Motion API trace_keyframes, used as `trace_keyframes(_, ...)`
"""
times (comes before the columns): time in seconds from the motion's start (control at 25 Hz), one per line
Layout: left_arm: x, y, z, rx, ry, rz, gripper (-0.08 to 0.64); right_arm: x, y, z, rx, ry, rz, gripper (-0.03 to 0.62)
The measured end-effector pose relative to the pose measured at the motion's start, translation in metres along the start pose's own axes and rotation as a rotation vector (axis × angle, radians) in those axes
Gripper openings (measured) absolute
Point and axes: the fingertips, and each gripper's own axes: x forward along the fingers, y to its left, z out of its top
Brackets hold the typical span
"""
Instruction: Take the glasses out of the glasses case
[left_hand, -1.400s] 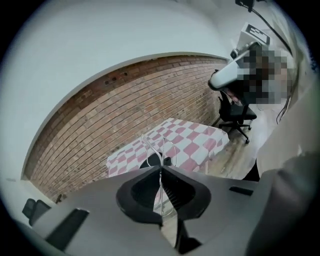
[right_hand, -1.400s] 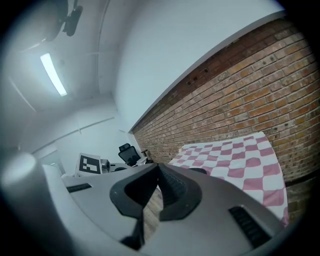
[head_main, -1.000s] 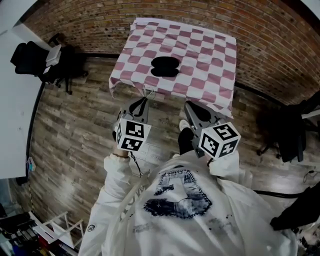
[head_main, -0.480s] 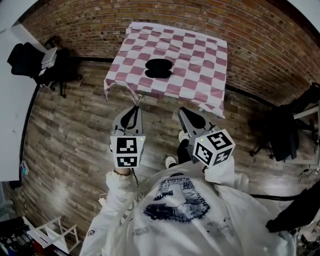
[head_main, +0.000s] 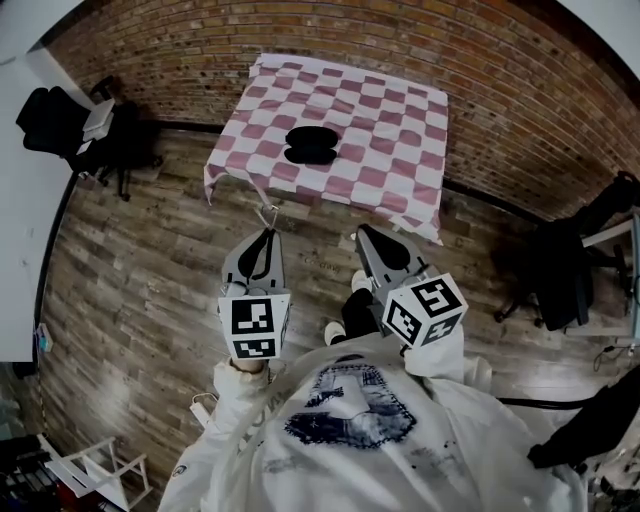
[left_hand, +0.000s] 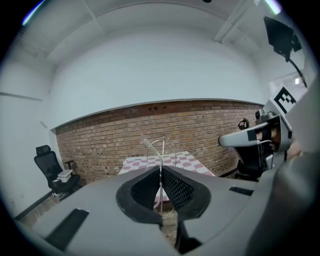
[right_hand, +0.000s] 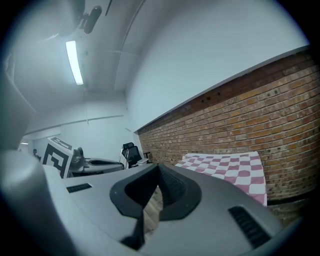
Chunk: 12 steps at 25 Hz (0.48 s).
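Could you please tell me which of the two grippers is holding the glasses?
The left gripper: thin wire-rimmed glasses are pinched between its jaws, while the right gripper's closed jaws hold nothing.

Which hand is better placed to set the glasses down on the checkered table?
Left: the left tongs pinch the thin wire-framed glasses; the right tongs are shut, empty.

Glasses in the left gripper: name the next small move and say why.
Probably carry the glasses forward and lay them on the checked cloth beside the black case. The left gripper is shut on their thin wire frame, in the air short of the cloth, so they are already out of the case. The right gripper is shut and empty.
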Motion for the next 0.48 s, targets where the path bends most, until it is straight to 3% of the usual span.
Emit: trace_keyframes(0.48, -0.015, -0.026, 0.006, -0.013, -0.022, -0.012, 0.026, -0.02, -0.001, 0.0, -0.002, -0.021, -0.003, 0.014)
